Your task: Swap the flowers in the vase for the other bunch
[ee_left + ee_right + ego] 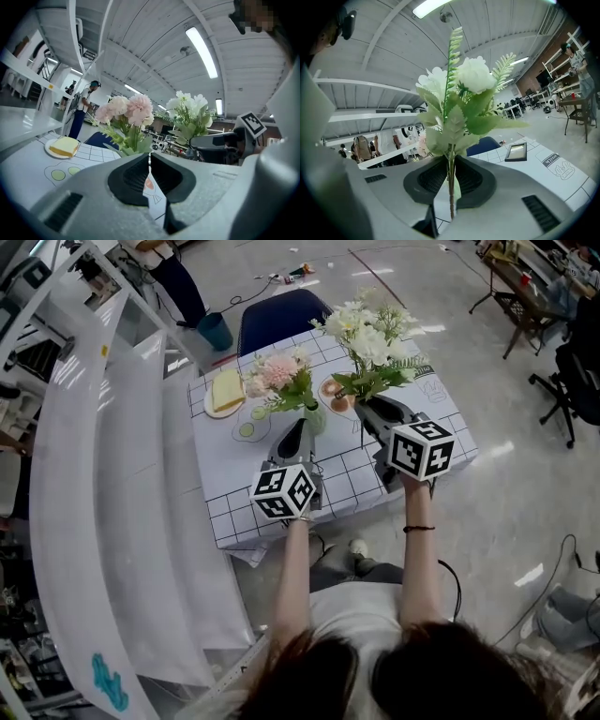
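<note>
- The right gripper's fingers (432, 179) were pressed together on the thin stem of the white bunch (464, 89). The stem ran straight down between the dark pads and poked out below them.
- The left gripper's fingers (132, 177) were closed too. We saw nothing clamped between them, only a narrow slit with printed cloth behind it.
- In the right gripper view the white bunch stood with its long axis upright, blooms on top.
- From the head view the white bunch (370, 338) leaned away from us towards the table's far edge, held above the cloth on the right side.
- The pink bunch (277, 371) rose just beyond the left gripper (297, 427). Its stems went down into what looked like a small greenish vase (316, 418), just beside that gripper's tip.
- The right gripper (364, 412) sat near the right edge of the table (234, 512), with open floor beyond it.
- A white frame (94, 474) crowded the table's left side, and a blue chair (281, 320) stood at the far edge.
- Only the left gripper view showed both bunches side by side, with a plate of bread (63, 146) to their left.
- Only the right gripper view showed a dark frame (515, 151) lying flat on the cloth.
</note>
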